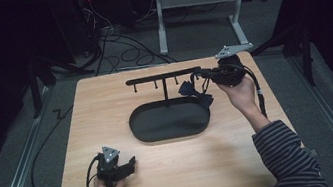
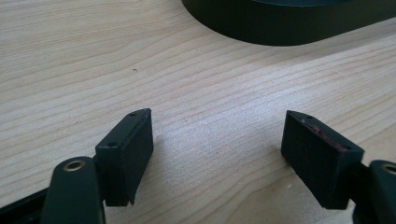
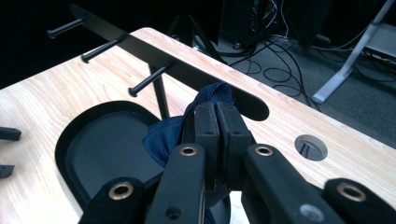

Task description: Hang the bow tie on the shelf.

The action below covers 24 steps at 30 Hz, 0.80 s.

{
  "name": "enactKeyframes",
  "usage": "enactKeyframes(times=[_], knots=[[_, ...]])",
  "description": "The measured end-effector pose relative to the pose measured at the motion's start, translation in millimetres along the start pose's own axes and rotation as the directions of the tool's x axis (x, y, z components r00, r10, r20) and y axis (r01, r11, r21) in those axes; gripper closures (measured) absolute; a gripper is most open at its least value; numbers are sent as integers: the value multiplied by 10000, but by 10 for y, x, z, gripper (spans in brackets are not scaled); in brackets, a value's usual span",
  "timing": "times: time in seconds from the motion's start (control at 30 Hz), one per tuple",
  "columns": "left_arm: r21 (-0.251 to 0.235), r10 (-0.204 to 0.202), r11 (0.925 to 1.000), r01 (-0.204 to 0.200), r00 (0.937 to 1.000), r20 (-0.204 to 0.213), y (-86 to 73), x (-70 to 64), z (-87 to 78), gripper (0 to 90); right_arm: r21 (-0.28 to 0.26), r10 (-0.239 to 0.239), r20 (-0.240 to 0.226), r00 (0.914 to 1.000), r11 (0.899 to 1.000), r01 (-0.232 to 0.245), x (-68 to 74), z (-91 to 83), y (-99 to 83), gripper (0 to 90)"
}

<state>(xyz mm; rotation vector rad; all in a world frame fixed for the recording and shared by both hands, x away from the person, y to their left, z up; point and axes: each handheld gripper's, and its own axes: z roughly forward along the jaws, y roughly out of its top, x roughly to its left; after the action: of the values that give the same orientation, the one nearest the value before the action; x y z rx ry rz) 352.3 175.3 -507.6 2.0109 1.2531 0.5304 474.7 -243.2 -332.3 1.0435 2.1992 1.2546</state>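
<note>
A black stand with an oval tray (image 1: 169,123) and a crossbar with pegs (image 1: 162,77) sits at the table's far middle. My right gripper (image 1: 198,74) is shut on a dark blue cloth (image 1: 189,90), held beside the bar's right end; in the right gripper view the cloth (image 3: 166,133) bunches around the closed jaws just below the bar (image 3: 154,51). My left gripper (image 1: 132,160) rests low over the near left of the table, open with nothing between its fingers (image 2: 126,154); the tray's wall (image 2: 280,23) lies ahead of it.
The wooden table (image 1: 107,113) has a round cable hole (image 3: 311,147) near its far right corner. Cables trail on the floor behind, beside a white desk frame (image 1: 160,18). A striped sleeve (image 1: 285,155) comes in at the lower right.
</note>
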Motion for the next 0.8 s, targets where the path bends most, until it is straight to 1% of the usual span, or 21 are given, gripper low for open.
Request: enactKeyframes(times=[0.23,0.33,0.4,0.63,0.73,0.8], knots=[[2,4,10000,-4,10000,1,-1,0,-1,256,108,310,13,9995,9995,-310,-81,107,-29,874],[1,4,10000,-4,10000,2,-1,0,-1,256,198,486,-16,9988,9986,-486,-107,143,-45,845],[0,2,10000,-2,10000,3,-1,-1,-1,256,294,457,16,9990,9985,-457,-109,157,-52,836],[-1,4,10000,-4,10000,4,-1,-1,-1,255,353,531,-1,9986,9980,-531,-119,145,-61,780],[1,5,10000,-5,10000,4,-1,-1,-1,256,274,604,53,9982,9978,-605,-120,112,-59,746],[2,5,10000,-5,10000,4,-1,-1,-1,256,212,559,76,9984,9982,-561,-127,81,-58,719]])
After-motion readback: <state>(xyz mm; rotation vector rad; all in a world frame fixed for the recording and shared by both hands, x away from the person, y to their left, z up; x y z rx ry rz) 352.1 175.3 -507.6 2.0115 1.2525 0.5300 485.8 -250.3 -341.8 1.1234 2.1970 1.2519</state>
